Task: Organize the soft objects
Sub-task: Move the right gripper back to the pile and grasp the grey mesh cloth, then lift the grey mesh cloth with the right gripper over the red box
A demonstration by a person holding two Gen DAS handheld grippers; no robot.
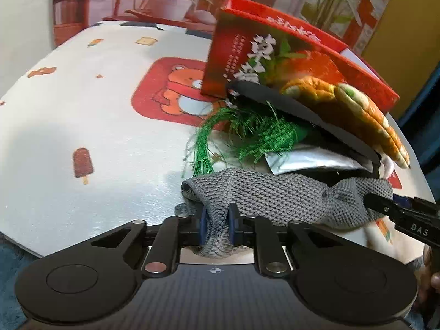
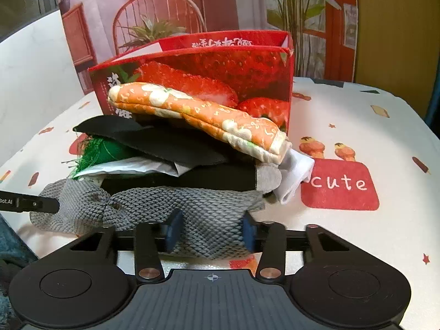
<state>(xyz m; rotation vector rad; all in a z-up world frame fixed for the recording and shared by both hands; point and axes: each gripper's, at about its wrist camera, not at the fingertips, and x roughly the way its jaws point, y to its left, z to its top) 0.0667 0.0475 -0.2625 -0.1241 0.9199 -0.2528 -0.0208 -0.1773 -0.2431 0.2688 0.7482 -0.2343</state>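
A printed mat (image 1: 82, 110) with bears, ice lollies and, in the right wrist view only, a red patch reading "cute" (image 2: 339, 184) carries all the objects. At the rear stands a red box (image 2: 220, 71) printed with strawberries, open at the top; its interior cannot be seen in either view. In front of the box lies a pile of soft objects. Uppermost is a pizza-print pad (image 2: 198, 115), tilted, its long axis running from the box down toward the near right in the right wrist view. Below it lie a black sheet (image 2: 165, 143), a green fringed piece (image 1: 247, 134), a silver pouch (image 1: 308, 161), and, seen only from the right wrist, a black-and-grey sock (image 2: 220, 178) and a white cloth (image 2: 297, 176); these are largely overlapped and their full outlines are hidden. Nearest the cameras, on the mat at the front of the pile, lies the grey knit (image 2: 187, 206), its long axis running across both views, from one gripper to the other. The left gripper (image 1: 217, 227) has its jaws pinched tight on one bunched end of the knit. The right gripper (image 2: 210, 229) has its jaws wider, with the other end between the pads (image 2: 173, 228), pressing its sides. Each view shows the other gripper only as a finger at the frame edge.
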